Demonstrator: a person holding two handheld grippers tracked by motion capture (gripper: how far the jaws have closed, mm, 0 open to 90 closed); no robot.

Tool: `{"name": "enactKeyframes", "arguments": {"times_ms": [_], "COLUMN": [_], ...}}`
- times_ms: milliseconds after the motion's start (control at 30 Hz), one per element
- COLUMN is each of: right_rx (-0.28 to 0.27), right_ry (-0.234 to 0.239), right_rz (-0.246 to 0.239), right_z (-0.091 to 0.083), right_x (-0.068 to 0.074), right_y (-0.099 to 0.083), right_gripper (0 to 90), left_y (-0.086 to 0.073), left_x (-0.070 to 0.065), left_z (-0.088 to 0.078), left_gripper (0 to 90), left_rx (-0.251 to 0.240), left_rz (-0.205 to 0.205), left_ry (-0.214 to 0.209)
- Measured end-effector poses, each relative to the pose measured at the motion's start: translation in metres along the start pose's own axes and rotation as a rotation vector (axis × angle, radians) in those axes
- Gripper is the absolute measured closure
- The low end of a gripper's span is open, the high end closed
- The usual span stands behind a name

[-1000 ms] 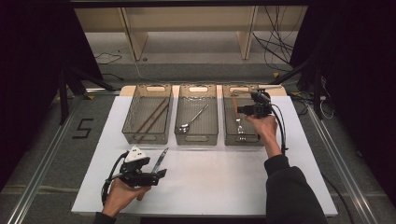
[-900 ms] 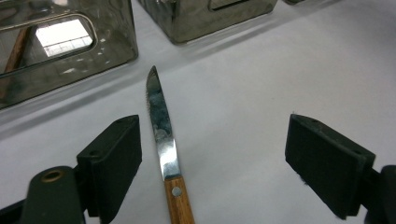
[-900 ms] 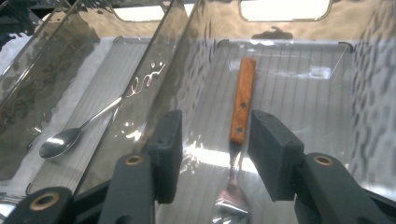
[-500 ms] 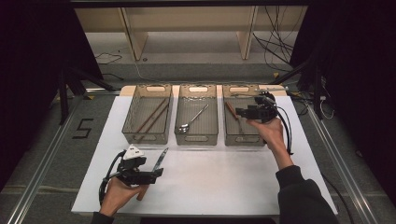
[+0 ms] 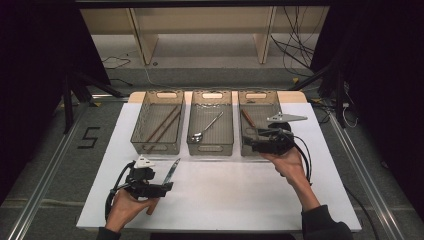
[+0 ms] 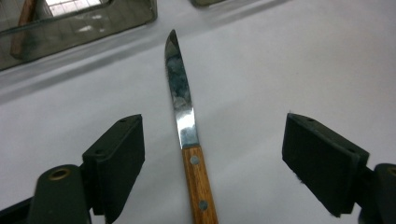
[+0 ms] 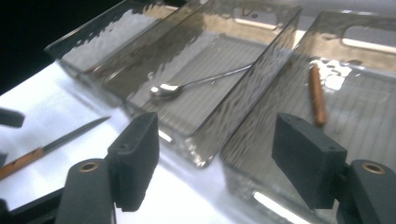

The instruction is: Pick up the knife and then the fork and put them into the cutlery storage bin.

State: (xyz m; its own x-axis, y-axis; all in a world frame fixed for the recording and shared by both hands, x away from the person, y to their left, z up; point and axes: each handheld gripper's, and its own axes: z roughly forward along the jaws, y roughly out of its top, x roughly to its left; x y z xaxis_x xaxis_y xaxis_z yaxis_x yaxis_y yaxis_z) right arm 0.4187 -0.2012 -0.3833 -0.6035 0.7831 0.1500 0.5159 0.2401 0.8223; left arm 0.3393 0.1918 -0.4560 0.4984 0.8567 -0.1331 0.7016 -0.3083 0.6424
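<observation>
Cutlery sorting, seen one view after another. High view: three clear trays (image 5: 212, 95) stand in a row at the far side of the white counter (image 5: 235, 195), one kind per tray: chopsticks (image 5: 162, 124) left, spoon (image 5: 206, 128) middle, brown-handled piece (image 5: 248, 118) right. The knife (image 5: 170, 175) lies on the counter in front of the left tray, unsorted, its tip toward the trays; the left claw (image 5: 166, 187) sits at its handle. The right claw (image 5: 251, 142) hangs at the right tray's near end, its jaws just opened, nothing between them. Left gripper view: jaws wide, straddling the knife (image 6: 187, 135) without touching it, apparently lined up for a grasp; narrow mottled steel blade, riveted wooden handle. Right gripper view: jaws wide and empty, over the wall between the middle and right trays.
</observation>
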Motion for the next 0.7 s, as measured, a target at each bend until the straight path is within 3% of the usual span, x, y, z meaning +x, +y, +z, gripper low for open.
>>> {"name": "enactKeyframes", "arguments": {"times_ms": [200, 500, 700], "right_rx": [-0.005, -0.025, -0.014], "right_ry": [0.026, 0.054, 0.058], "right_rz": [-0.015, -0.035, -0.062], "right_z": [-0.002, -0.007, -0.008], "right_x": [0.010, 0.020, 0.028], "right_y": [-0.016, -0.041, -0.056], "right_gripper": [30.2, 28.6, 27.6], "left_y": [-0.002, -0.003, -0.004], "left_x": [0.001, -0.002, -0.004], "left_z": [0.004, 0.008, 0.007], "left_gripper": [24.7, 28.8, 38.5], "left_rx": [0.066, 0.124, 0.163], "left_rz": [-0.004, 0.018, 0.033], "left_ry": [0.018, 0.033, 0.061]}}
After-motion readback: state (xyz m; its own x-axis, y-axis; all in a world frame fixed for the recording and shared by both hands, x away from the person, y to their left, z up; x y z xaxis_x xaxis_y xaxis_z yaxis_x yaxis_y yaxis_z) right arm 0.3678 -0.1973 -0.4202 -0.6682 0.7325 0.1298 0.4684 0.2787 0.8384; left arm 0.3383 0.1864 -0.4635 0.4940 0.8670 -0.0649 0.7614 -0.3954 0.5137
